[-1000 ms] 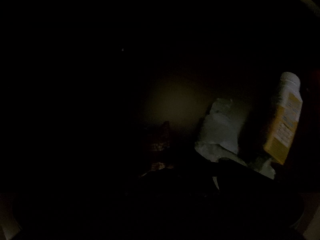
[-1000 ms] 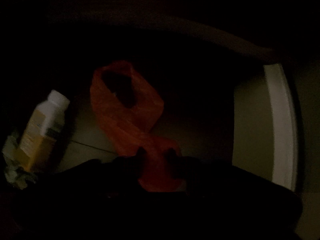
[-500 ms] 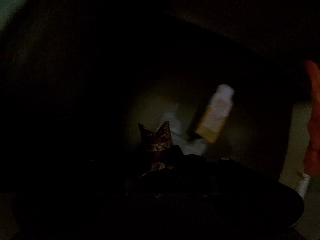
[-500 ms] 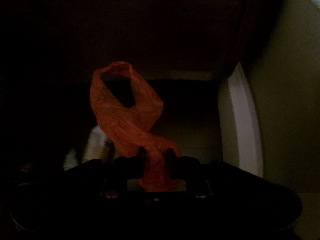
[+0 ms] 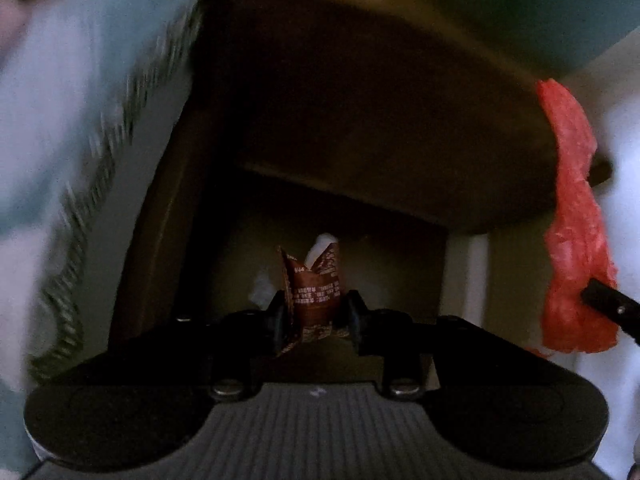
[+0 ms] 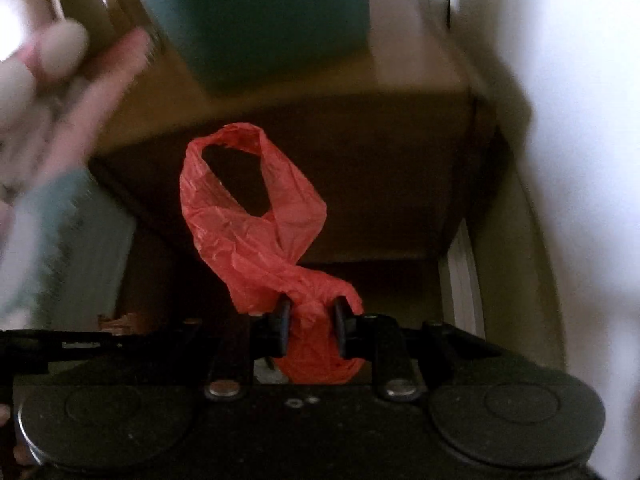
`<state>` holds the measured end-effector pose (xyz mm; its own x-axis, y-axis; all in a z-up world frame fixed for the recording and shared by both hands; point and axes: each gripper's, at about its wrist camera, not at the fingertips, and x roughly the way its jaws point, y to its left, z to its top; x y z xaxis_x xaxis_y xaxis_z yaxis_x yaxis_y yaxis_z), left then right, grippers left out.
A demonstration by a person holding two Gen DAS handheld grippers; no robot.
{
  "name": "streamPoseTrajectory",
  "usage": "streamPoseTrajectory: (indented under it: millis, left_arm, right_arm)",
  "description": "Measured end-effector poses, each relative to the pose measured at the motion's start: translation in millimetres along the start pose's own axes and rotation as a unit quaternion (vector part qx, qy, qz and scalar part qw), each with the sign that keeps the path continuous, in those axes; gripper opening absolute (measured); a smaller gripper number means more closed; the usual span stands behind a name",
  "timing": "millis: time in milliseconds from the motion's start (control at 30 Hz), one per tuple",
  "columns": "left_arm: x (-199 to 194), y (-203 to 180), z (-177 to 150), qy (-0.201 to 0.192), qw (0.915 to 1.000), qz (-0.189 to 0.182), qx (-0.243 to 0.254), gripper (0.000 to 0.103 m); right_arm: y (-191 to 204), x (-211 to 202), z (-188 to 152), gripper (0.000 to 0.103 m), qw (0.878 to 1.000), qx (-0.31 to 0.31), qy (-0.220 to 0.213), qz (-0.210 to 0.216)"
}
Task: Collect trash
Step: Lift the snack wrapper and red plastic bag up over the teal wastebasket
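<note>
My left gripper (image 5: 314, 314) is shut on a crumpled brown wrapper (image 5: 316, 292) with white print, held up in front of a dark recess under a brown piece of furniture. My right gripper (image 6: 310, 326) is shut on the twisted handle of a red plastic bag (image 6: 256, 236), whose loop stands up above the fingers. The red bag also shows at the right edge of the left wrist view (image 5: 576, 240), with a right finger tip beside it. A white bottle cap (image 5: 320, 246) peeks out behind the wrapper, deep in the recess.
The brown furniture underside (image 5: 380, 120) overhangs the recess. A teal object (image 6: 260, 20) sits above it. A blurred pale teal patterned fabric (image 5: 60, 140) fills the left. A white wall and white strip (image 6: 464, 280) stand at the right. A blurred hand (image 6: 52, 92) shows at the left.
Both grippers have pulled back out of the dark recess into brighter light, each holding its load. The bottle and paper on the floor have receded and are mostly hidden.
</note>
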<state>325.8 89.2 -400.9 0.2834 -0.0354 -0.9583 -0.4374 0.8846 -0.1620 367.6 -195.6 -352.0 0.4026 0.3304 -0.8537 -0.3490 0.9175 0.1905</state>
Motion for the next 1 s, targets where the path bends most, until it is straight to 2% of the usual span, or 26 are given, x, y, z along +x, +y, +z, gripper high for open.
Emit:
streamPoseTrajectory:
  millis: [300, 633, 833, 1000]
  left_arm:
    - [-130.0, -49.8, 67.8, -0.074, 0.9959, -0.044, 0.026, 0.03]
    - [-228.6, -106.0, 118.2, -0.145, 0.9839, -0.089, 0.053, 0.03]
    - [-272.7, -133.0, 159.5, -0.199, 0.9724, -0.101, 0.068, 0.03]
    - [-286.8, -156.5, 199.4, -0.226, 0.9641, -0.11, 0.085, 0.03]
  right_arm:
    - [20.6, -109.3, 76.0, 0.02, 0.997, -0.008, -0.074, 0.031]
    - [33.5, -198.4, 155.7, 0.02, 0.985, -0.024, -0.164, 0.046]
    - [45.2, -228.6, 209.4, 0.02, 0.978, -0.038, -0.204, 0.037]
    - [50.3, -222.7, 255.3, 0.021, 0.975, -0.038, -0.215, 0.027]
